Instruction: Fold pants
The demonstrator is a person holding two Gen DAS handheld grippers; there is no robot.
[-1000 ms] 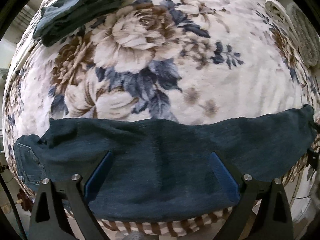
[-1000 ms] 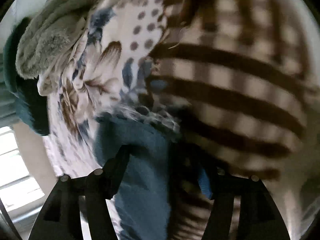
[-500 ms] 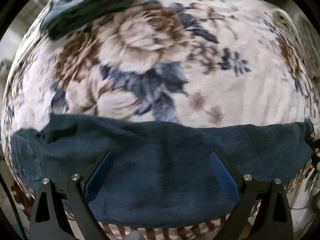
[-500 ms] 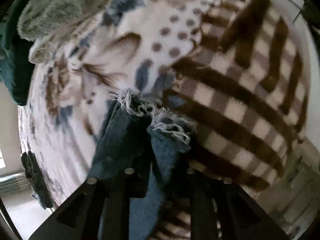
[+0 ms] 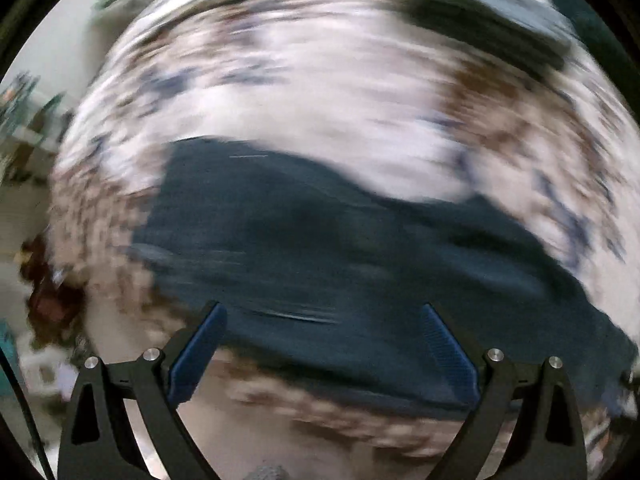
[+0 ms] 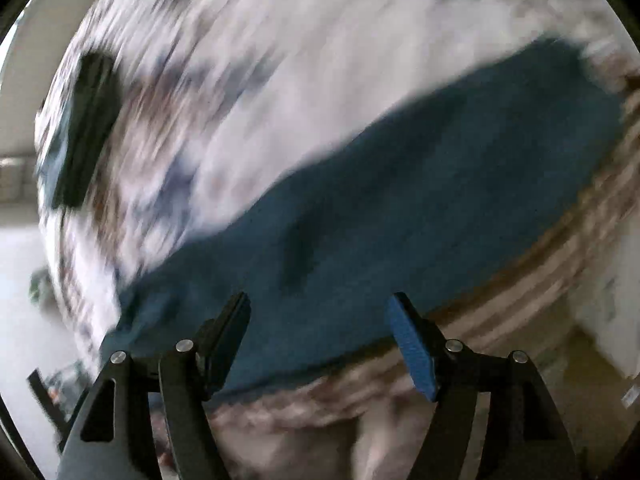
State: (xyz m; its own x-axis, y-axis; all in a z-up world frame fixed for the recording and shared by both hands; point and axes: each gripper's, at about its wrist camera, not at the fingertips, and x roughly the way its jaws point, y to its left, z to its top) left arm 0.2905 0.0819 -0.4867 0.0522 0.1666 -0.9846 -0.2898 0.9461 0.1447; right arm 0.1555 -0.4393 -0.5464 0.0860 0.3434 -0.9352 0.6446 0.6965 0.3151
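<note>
Dark blue pants (image 5: 320, 256) lie stretched along the near edge of a bed with a floral blanket (image 5: 328, 92); both views are blurred by motion. My left gripper (image 5: 322, 336) is open and empty, just above the pants' near edge. In the right wrist view the same pants (image 6: 400, 200) run diagonally across the blanket (image 6: 280, 72). My right gripper (image 6: 318, 332) is open and empty, hovering over the pants' lower edge.
A second dark folded garment (image 5: 492, 24) lies at the far side of the bed and shows in the right wrist view (image 6: 88, 132) at the left. A brown striped sheet (image 6: 540, 280) hangs over the bed's edge. Floor and room clutter (image 5: 28, 132) lie beyond.
My right gripper was shut on the frayed pant hem; it has let go, opened and pulled back. My left gripper swung left, staying open. The pants lie on the bed.
</note>
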